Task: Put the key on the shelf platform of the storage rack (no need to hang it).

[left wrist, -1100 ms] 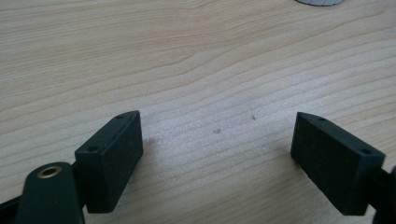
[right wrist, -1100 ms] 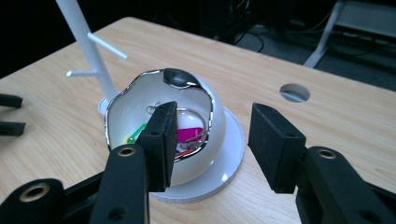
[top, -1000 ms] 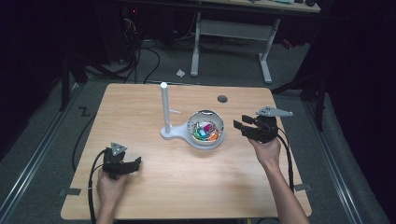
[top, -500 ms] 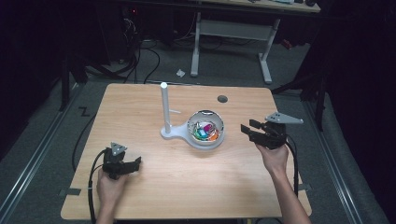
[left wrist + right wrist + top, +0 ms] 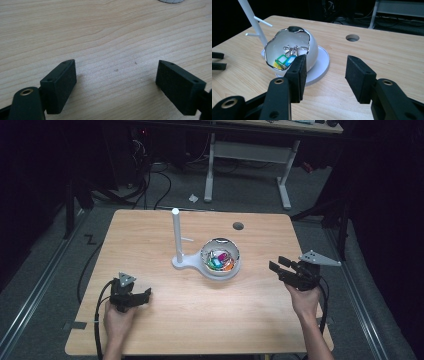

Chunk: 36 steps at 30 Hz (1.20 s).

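Key tags in a white bowl, both grippers empty
The table (image 5: 150, 235) carries the upright post stand (image 5: 176, 237), with the bowl (image 5: 220, 265) beside it; its tags (image 5: 284, 60) are half hidden by the rim. Right gripper (image 5: 276, 265) and left gripper (image 5: 145, 295) gape open.

The surface (image 5: 165, 315) is pale wood with fine, matt grain. The bowl (image 5: 313, 51) looks smooth, glossy white, edged by a shiny metal wire rim (image 5: 277, 35). The key tags (image 5: 287, 60) inside look like bright plastic on metal rings. Both grippers' jaws are matt black plastic.
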Motion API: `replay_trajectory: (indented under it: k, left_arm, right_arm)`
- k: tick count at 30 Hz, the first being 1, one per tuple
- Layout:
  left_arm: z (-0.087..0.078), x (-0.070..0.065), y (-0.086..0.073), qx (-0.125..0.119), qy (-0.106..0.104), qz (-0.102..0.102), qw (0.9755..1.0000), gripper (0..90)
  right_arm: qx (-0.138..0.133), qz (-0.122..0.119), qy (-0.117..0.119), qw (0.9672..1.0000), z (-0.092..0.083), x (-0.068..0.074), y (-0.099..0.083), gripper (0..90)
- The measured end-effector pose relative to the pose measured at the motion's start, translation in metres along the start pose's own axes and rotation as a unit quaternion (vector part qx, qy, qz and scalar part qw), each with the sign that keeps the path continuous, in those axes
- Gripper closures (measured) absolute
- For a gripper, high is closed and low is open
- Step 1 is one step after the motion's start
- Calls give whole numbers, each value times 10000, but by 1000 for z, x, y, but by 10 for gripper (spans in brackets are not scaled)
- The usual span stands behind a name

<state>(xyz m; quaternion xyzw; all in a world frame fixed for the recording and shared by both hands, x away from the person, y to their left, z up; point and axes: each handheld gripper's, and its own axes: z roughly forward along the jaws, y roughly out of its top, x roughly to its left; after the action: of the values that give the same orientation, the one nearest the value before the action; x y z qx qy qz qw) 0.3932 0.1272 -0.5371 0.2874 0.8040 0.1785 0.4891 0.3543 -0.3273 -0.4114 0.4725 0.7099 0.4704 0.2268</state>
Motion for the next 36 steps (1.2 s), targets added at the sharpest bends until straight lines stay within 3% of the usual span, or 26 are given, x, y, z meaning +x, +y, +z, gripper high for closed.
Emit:
replay_trajectory:
  k: [18, 33, 36]
  left_arm:
    - [0, 0, 0, -7, 7, -21, 10000, 173]
    - [0, 2, 1, 2, -59, 137, 9999, 173]
    - [0, 0, 0, -1, -24, 50, 10000, 173]
  right_arm:
    - [64, 261, 113, 9996, -5, -1, -29, 519]
    - [217, 437, 246, 9985, 7, 5, -52, 521]
    - [257, 497, 273, 9981, 10, 6, -58, 521]
